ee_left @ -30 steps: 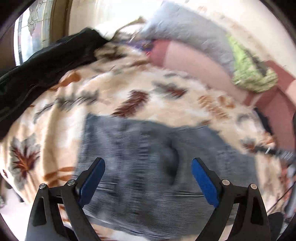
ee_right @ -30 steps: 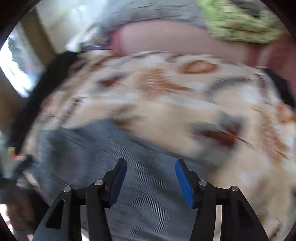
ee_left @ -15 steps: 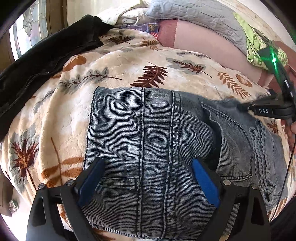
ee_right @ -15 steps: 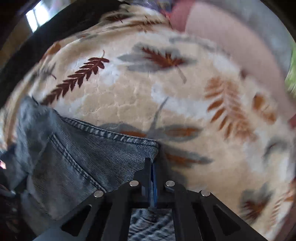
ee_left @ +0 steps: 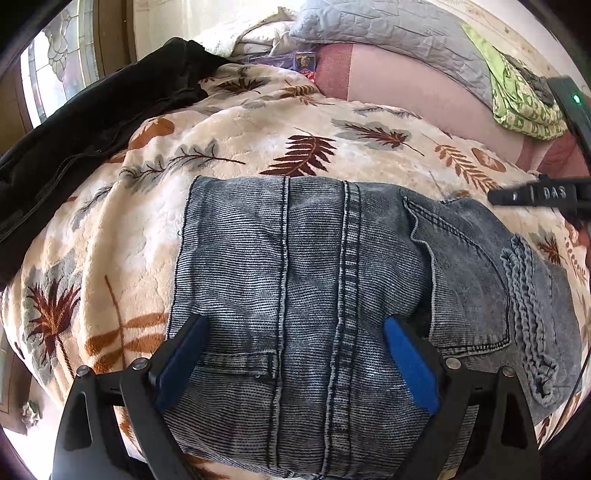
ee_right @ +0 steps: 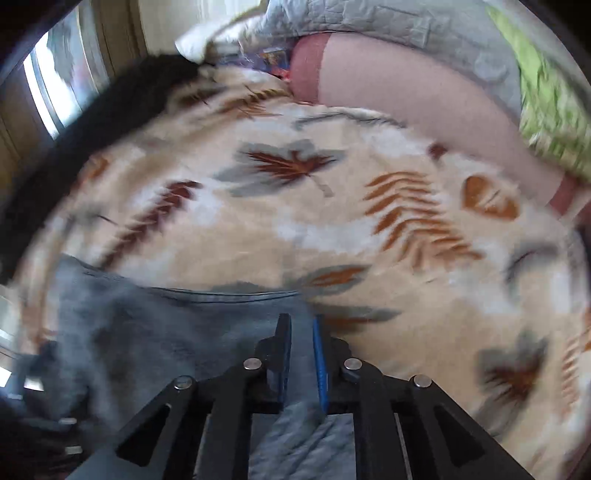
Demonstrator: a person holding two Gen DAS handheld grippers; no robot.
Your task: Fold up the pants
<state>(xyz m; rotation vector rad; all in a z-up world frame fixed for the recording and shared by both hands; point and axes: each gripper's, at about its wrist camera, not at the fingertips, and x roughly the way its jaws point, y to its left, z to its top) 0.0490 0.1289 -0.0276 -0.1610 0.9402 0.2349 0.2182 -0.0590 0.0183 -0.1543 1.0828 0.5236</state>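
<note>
Nearest the left-wrist camera, the left tool hangs with its blue pads spread wide over the pants, pinching nothing; it seems poised there to steady or smooth the folded bundle rather than lift it. The pants, grey-blue denim, lie already doubled into a broad rectangle on the leaf-print blanket that covers the bed, seams running away from the camera and the waistband bunched at the right edge.

In the right-wrist view, the right tool has its jaws nearly together, with denim between the pads at the far corner of the garment; they have just been opening, so the pinch looks to be loosening, and the blur hides whether the pads press the cloth. Probably this corner is being laid down to finish a fold.

Beyond the pants, a black garment lies along the left, and pillows sit at the head of the bed.
</note>
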